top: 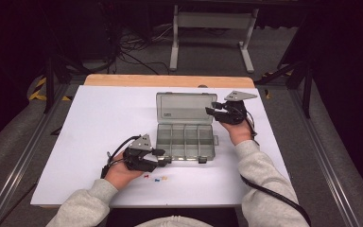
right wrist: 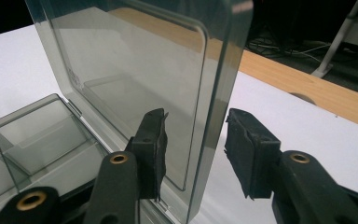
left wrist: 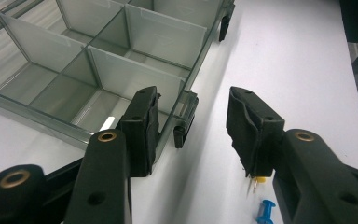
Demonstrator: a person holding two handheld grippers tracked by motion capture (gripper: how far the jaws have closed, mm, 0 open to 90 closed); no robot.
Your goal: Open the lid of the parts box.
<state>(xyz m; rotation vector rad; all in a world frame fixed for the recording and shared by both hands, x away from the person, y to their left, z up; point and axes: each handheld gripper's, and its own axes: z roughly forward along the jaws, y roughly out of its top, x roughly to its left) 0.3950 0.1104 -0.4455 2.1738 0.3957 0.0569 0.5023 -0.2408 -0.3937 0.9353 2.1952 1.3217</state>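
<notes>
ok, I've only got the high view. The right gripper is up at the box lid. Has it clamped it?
Observer: Not yet. In the right gripper view the lid edge stands between the jaws of the right gripper, with a gap to the outer one.
Operator: And the left?
Observer: The left gripper straddles the front wall of the box, with a latch between its jaws. It isn't squeezing.
Operator: Are the pins in the way?
Observer: A yellow pushpin lies just under one jaw's tip, with a blue pushpin next to it.
</notes>
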